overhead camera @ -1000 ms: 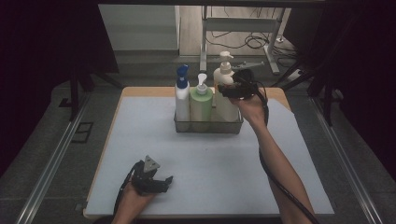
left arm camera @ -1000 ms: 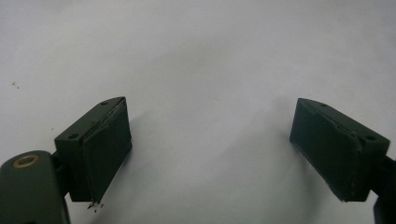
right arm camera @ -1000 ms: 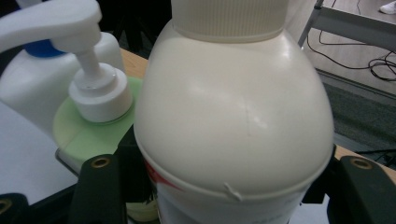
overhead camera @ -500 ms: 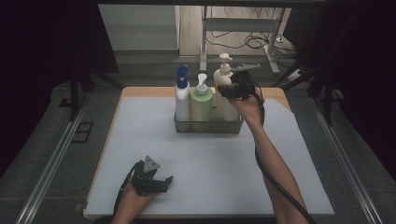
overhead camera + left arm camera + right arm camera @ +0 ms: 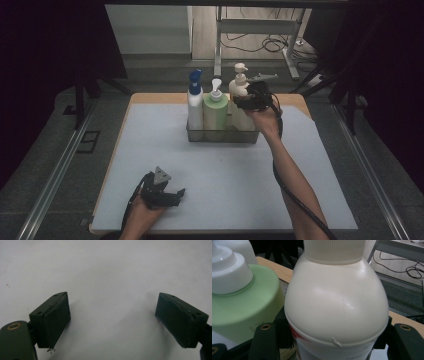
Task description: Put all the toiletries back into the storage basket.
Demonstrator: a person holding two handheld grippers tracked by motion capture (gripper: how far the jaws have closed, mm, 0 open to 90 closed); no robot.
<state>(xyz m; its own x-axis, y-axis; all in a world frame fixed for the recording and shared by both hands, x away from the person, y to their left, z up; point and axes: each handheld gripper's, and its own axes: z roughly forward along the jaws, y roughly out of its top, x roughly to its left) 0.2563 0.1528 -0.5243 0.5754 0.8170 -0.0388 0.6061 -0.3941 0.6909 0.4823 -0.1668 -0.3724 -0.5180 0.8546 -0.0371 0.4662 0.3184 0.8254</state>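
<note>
Flanking the cream bottle (image 5: 337,305) on both sides, the fingers (image 5: 265,340) of the right gripper (image 5: 252,100) are grasping its body just below the shoulder. That bottle stands upright at the right end of the wire basket (image 5: 222,136), touching the green bottle (image 5: 215,112) beside it; a white bottle with a blue cap (image 5: 195,100) occupies the left end. Basket sits toward the far edge of the tabletop (image 5: 240,185). Left gripper (image 5: 162,192) rests low near the front edge, fingers (image 5: 53,320) released and spread wide, nothing between them.
</note>
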